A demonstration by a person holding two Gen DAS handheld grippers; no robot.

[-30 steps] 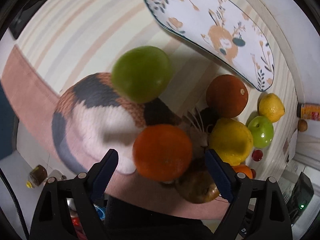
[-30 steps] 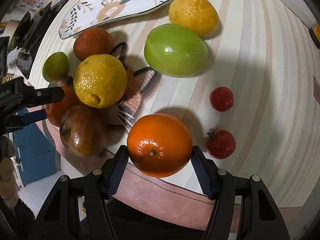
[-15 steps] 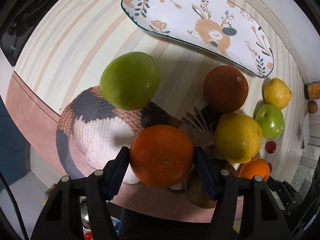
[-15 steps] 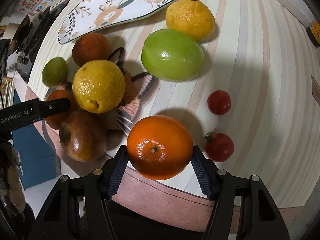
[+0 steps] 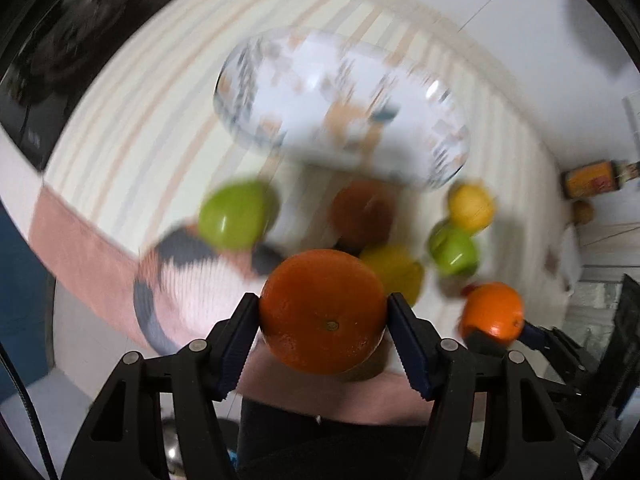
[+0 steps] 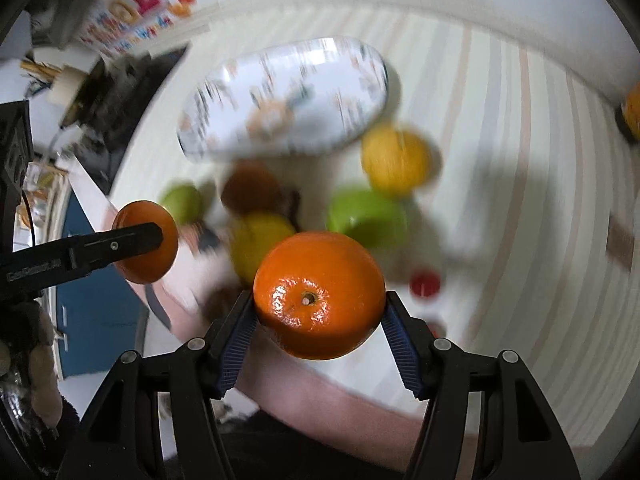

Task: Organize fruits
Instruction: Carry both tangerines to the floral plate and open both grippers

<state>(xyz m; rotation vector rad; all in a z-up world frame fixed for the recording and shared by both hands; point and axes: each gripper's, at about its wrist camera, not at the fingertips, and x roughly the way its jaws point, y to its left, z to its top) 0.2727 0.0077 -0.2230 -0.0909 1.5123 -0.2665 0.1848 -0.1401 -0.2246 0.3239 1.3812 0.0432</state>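
An orange (image 5: 323,312) sits clamped between each gripper's fingers (image 5: 237,334), another (image 6: 319,295) likewise.

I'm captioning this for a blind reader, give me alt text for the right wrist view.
The right gripper holds an orange above a striped tablecloth. Beyond it, blurred, lie an empty patterned plate and loose fruit; at left, the left gripper holds another orange.

Each fisheye rides behind its own black two-finger gripper, looking forward and down over a striped cream tablecloth (image 5: 132,112) from some height, background blurred. Both views share the white oval floral-patterned plate (image 5: 344,108) (image 6: 288,96) at the far side and the loose fruit nearer. The left view sits left of the right view.
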